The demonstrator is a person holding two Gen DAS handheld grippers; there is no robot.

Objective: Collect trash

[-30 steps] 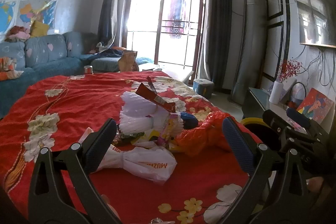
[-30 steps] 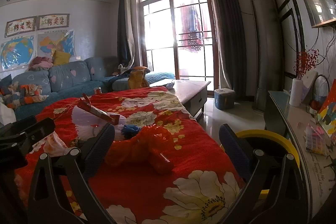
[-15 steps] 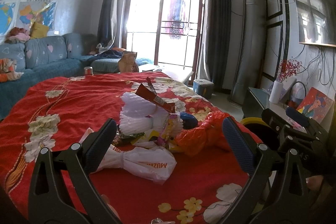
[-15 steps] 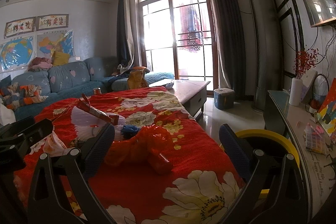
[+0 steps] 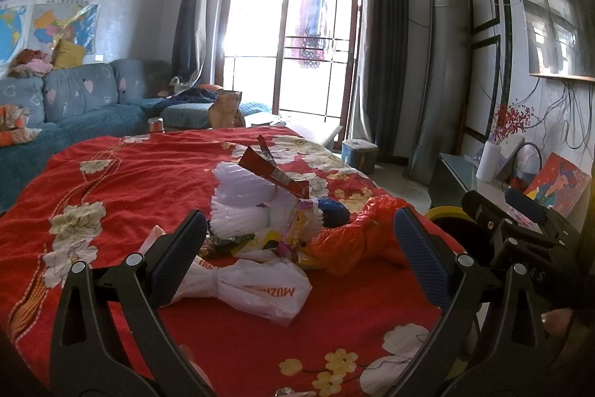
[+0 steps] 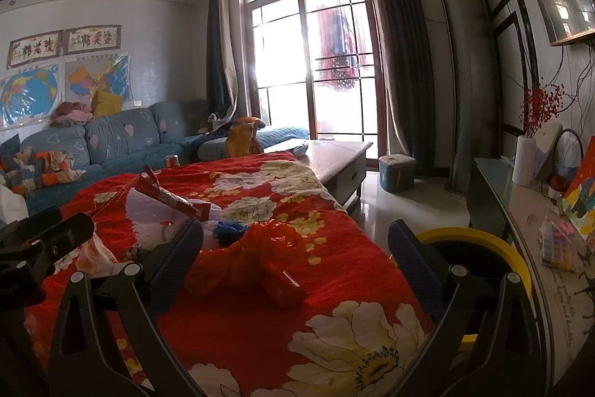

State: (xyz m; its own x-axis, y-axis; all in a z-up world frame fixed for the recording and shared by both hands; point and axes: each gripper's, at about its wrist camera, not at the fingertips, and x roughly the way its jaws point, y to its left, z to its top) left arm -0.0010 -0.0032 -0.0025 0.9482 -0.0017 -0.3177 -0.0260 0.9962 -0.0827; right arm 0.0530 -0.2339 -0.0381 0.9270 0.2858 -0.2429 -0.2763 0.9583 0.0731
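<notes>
A pile of trash lies on the red flowered cloth (image 5: 122, 181): a knotted white plastic bag (image 5: 256, 289), white foam netting (image 5: 241, 199), a red snack wrapper (image 5: 275, 175), a blue wad (image 5: 334, 211) and a crumpled orange-red plastic bag (image 5: 357, 240). My left gripper (image 5: 299, 255) stands open just short of the pile, fingers either side of the white bag. In the right wrist view my right gripper (image 6: 295, 257) is open, with the orange-red bag (image 6: 256, 259) between its fingers and apart from them. A yellow-rimmed bin (image 6: 479, 248) stands off the cloth's right edge.
A blue sofa (image 5: 85, 103) runs along the left wall. A wooden coffee table (image 6: 334, 155) and a small blue stool (image 6: 396, 172) stand beyond the cloth. A glass-topped sideboard (image 6: 528, 222) with a white vase (image 6: 523, 160) lines the right wall.
Both grippers have held almost still and stay open; the views shift only slightly. The trash has not moved.
</notes>
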